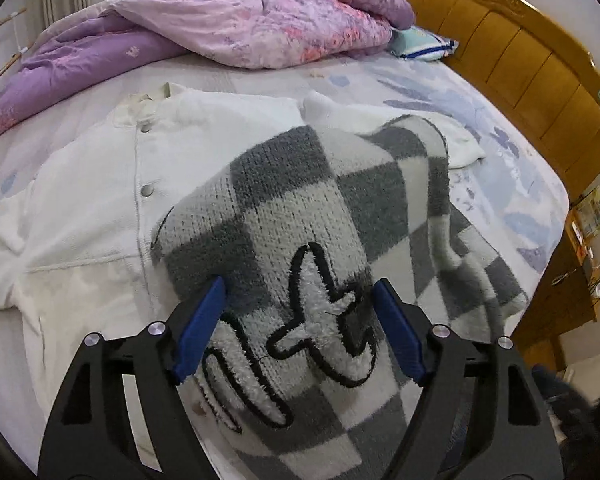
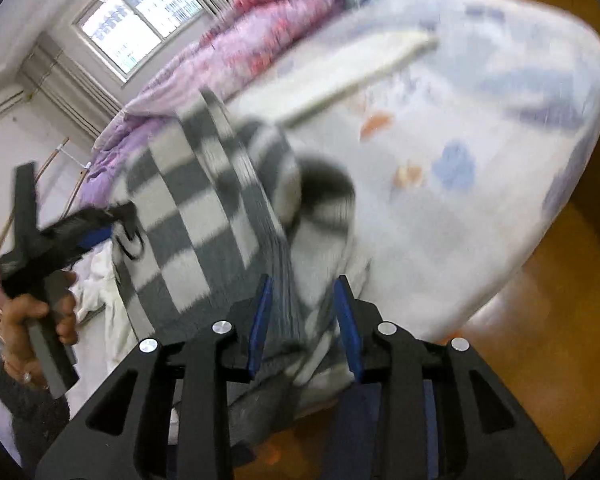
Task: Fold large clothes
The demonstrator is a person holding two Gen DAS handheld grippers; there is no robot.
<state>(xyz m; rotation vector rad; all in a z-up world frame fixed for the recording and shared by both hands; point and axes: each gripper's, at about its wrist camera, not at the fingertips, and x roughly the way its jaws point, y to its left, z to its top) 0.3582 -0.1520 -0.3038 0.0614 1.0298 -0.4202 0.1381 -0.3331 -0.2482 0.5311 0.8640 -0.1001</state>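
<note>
Left wrist view. A checkered grey-and-white knit sweater [image 1: 320,240], with black-outlined fuzzy white lettering that cannot be read, is seen lying on the bed [image 1: 480,128], partly over a white snap-button jacket [image 1: 100,200] spread flat. The left claw [image 1: 300,312] is held released above the lettering, its blue pads [image 1: 204,320] wide apart and clear of the knit. A purple floral quilt [image 1: 240,20] is bunched at the far side, a striped pillow [image 1: 424,46] beside it, against a carved wooden headboard [image 1: 520,52]. No brand or label is legible.

Right wrist view, heavily blurred. The same sweater [image 2: 204,208] is shown bunched and raised at the bed's [image 2: 500,160] near edge. The right claw [image 2: 304,320] is partly parted; grey knit lies between its pads [image 2: 260,320], but whether it is pinched cannot be told. Shown only here: the left claw [image 2: 100,228] from the side, a hand [image 2: 40,316] on its grip, a barred window [image 2: 148,12], and wooden flooring [image 2: 540,300].
</note>
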